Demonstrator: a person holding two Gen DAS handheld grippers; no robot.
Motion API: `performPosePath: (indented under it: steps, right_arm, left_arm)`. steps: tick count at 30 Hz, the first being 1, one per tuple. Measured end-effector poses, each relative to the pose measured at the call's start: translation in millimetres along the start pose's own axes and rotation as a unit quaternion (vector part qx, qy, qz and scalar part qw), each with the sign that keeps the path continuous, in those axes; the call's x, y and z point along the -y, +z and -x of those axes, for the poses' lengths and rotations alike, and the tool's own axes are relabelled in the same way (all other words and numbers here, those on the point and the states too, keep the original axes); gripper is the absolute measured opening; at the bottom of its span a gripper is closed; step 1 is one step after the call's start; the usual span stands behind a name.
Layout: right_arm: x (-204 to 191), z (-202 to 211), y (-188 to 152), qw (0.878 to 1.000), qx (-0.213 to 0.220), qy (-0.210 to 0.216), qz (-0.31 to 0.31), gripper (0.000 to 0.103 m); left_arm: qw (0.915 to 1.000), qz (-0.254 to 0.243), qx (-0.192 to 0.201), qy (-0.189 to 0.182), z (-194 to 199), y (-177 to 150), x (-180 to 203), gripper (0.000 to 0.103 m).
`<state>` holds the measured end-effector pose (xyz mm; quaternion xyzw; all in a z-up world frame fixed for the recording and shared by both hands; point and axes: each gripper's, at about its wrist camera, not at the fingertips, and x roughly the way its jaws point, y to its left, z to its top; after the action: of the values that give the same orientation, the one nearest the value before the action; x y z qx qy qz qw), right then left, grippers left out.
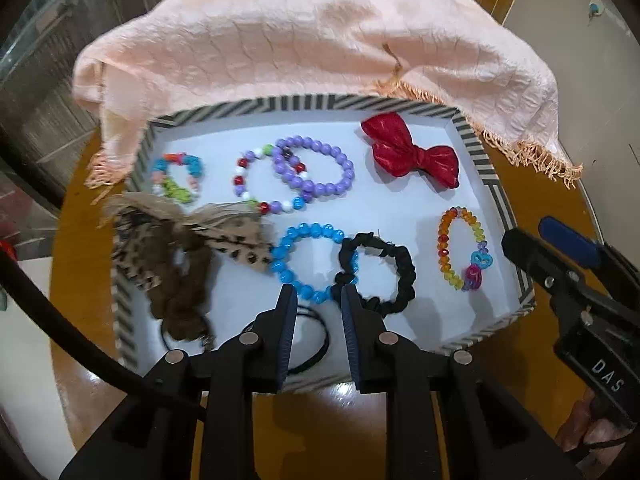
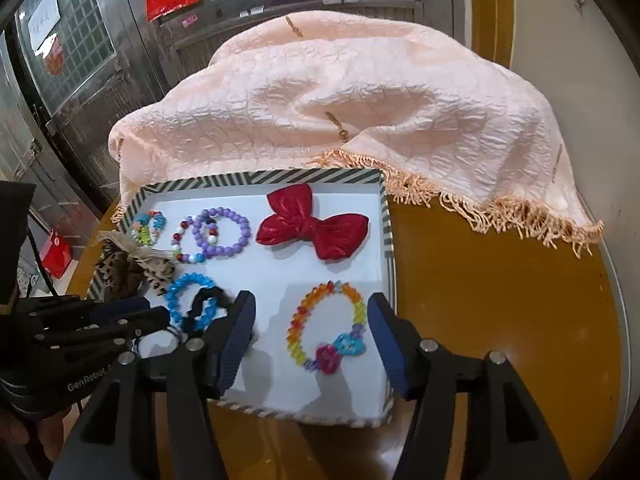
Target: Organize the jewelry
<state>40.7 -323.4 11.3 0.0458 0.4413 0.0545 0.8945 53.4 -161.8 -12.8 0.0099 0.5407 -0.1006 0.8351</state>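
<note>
A striped-rim tray (image 1: 476, 148) (image 2: 386, 216) with a white floor holds the jewelry. In it lie a red bow (image 1: 412, 156) (image 2: 316, 230), a purple bead bracelet (image 1: 316, 168) (image 2: 224, 230), a blue bead bracelet (image 1: 304, 260) (image 2: 188, 296), a black scrunchie (image 1: 380, 272) and a rainbow bead bracelet (image 1: 460, 248) (image 2: 328, 328). My left gripper (image 1: 318, 292) is open and empty, its tips over the near parts of the blue bracelet and the scrunchie. My right gripper (image 2: 312, 304) is open and empty, its fingers either side of the rainbow bracelet.
A peach fringed cloth (image 1: 312, 36) (image 2: 360, 100) drapes behind the tray. A leopard-print bow with a brown scrunchie (image 1: 180, 256) lies at the tray's left edge, a thin black hair tie (image 1: 316, 344) at its near edge. The tray sits on a round brown table (image 2: 500, 300).
</note>
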Motion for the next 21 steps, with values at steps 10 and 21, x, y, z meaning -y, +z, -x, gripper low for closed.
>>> performPosePath:
  steps: [10, 21]
  right_arm:
    - [-38.8, 31.1, -19.7, 1.0, 0.03, -0.003, -0.001, 0.069]
    - [-68.7, 48.5, -24.8, 0.999, 0.051, 0.001, 0.012, 0.075]
  left_arm:
    - [0.9981, 0.004, 0.052, 0.031, 45.3, -22.0, -20.6, 0.023]
    - [0.9939, 0.017, 0.095, 0.055, 78.5, -36.1, -42.5, 0.023]
